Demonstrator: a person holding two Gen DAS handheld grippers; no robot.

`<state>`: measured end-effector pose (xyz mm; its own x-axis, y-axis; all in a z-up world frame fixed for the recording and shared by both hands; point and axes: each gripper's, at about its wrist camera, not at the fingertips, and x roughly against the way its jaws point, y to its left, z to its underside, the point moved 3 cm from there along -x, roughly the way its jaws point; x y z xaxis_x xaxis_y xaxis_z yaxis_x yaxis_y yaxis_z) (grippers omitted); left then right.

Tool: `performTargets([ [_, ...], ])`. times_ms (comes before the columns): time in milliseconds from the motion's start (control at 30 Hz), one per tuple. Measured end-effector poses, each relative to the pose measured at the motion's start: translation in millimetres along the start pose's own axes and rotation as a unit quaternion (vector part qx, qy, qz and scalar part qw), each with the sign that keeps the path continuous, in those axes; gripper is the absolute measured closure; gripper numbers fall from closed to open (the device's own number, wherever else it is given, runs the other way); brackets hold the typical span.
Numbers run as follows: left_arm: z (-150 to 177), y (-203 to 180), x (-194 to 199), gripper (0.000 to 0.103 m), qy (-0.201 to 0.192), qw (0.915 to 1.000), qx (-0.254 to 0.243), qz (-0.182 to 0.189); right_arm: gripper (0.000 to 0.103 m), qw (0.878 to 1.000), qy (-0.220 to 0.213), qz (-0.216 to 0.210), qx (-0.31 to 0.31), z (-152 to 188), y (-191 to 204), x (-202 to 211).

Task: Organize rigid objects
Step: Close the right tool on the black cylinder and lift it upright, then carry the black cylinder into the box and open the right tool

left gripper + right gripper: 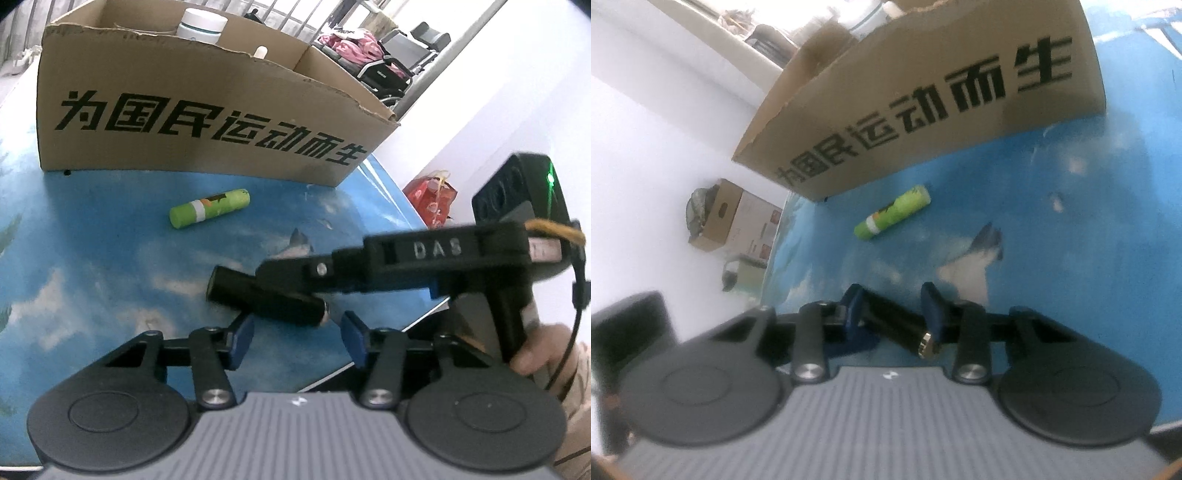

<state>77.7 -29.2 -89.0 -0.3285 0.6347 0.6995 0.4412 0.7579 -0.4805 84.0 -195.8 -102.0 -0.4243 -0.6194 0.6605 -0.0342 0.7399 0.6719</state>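
Blue cloud-print table (92,258): right gripper (894,314) pinches the black tube with gold cap (901,325); left gripper (297,334) is apart, empty. Next, probably lift it into the brown cardboard box (184,110).

A blue tabletop printed with white clouds (92,266) fills the foreground. Beyond its far edge, a dark folded wheelchair (402,62) stands heaped with pink and red cloth (347,44). A red printed carrier bag with yellow handles (430,199) sits on the floor by the white wall (517,74). From the right wrist view, a small brown cardboard carton with a hand slot (718,216) rests on the floor against the white wall, a greyish bundle (698,206) just beside it and a white-and-red box (759,230) on its other side.
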Motion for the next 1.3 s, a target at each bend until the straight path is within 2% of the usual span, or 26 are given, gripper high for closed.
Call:
performTargets([
  [300, 1.5, 4.8, 2.8, 0.061, -0.006, 1.0, 0.002, -0.008, 0.077, 1.0, 0.018, -0.005, 0.005, 12.4, 7.8, -2.8],
  [433, 2.2, 8.7, 4.4, 0.069, -0.009, 0.9999, 0.001, -0.013, 0.081, 1.0, 0.021, -0.002, 0.006, 11.1, 7.6, -3.3],
  [733, 2.4, 2.3, 6.8, 0.072, -0.018, 0.9992, -0.023, -0.028, 0.082, 0.999, 0.014, 0.017, 0.026, 12.6, 15.1, -5.3],
  [1067, -7.3, -11.2, 28.7, 0.073, -0.055, 0.9972, -0.043, -0.028, 0.082, 0.999, -0.014, 0.015, 0.047, 7.8, 29.4, 13.4],
  [1300, -32.6, -29.5, 52.3, 0.073, -0.096, 0.9922, -0.073, -0.029, 0.082, 0.995, -0.059, 0.008, 0.076, -8.3, 52.9, 41.8],
])
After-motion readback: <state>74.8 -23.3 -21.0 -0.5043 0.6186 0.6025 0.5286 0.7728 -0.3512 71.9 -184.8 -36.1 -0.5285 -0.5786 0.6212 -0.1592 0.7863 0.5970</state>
